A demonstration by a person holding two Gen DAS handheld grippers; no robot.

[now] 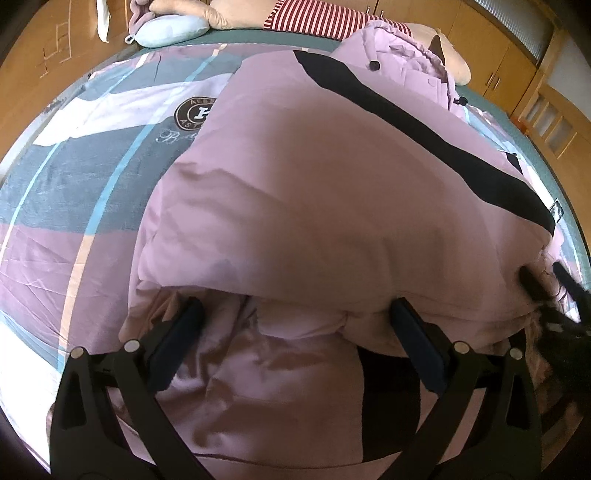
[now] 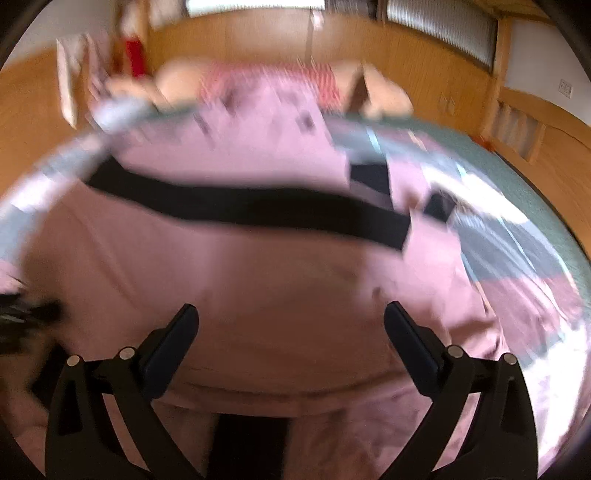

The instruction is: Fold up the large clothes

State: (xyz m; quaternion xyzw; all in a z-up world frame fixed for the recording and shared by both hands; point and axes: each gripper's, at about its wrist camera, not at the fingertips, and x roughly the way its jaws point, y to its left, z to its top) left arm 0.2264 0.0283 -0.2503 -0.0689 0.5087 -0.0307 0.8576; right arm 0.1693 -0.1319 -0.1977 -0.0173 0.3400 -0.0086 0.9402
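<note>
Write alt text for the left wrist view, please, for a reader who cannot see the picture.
A puffy lilac padded jacket with a black stripe lies folded over on a bed with a lilac, grey and white patterned cover. The open left gripper sits at the jacket's near edge, its black fingers spread wide. Pillows lie at the far end.

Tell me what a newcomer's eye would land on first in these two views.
The big pink padded jacket fills the middle of both views, lying on the patterned bedspread with a broad black stripe running slantwise across it. The left gripper and the right gripper both stand open just above its near edge. At the bed's far end lie a red-and-white striped cushion and a pale blue pillow.
</note>
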